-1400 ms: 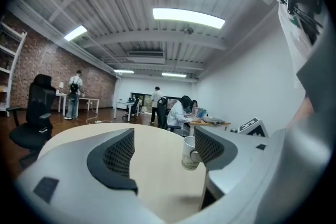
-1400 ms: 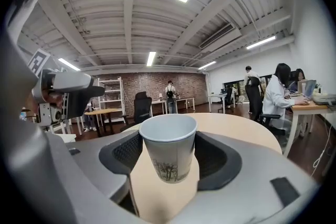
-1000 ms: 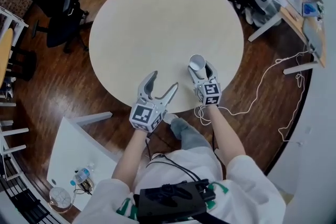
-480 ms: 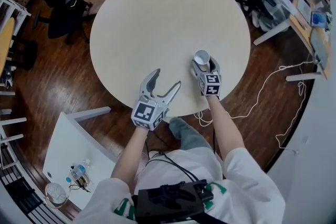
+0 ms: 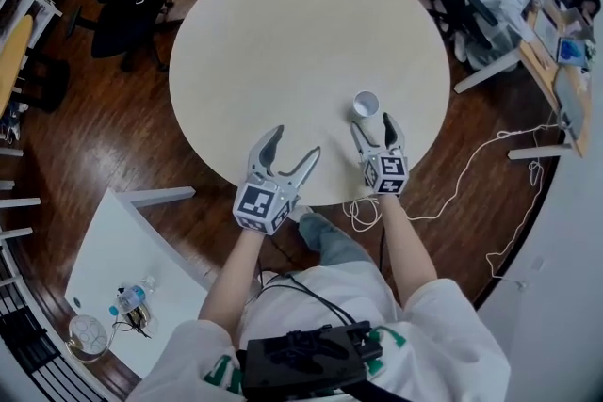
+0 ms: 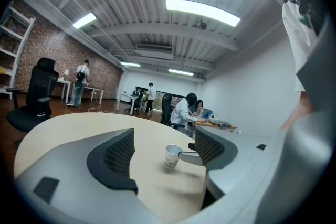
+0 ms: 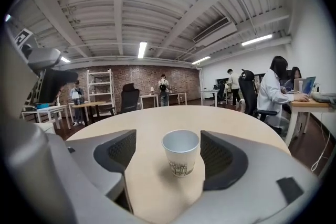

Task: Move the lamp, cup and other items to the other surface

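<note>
- Head view: cup [image 5: 366, 104] stands upright on the round table [image 5: 283, 33], near its front edge, just beyond the tips of the right gripper [image 5: 374, 127]; its jaws have just been opening, nothing pressed between them; left gripper [image 5: 293, 142] spread wide, empty.
- Left gripper view: left gripper [image 6: 164, 134] jaws apart, nothing between; cup [image 6: 172, 157] ahead, to the right; tabletop pale, matt, smooth.
- Right gripper view: cup [image 7: 181, 152] in line with the right gripper [image 7: 168, 134] gap, clear of both ribbed pads; thin paper, tapered wall, rolled rim, print near base; judged light, empty, easily crushed or tipped; grip mid-wall, gently.
</note>
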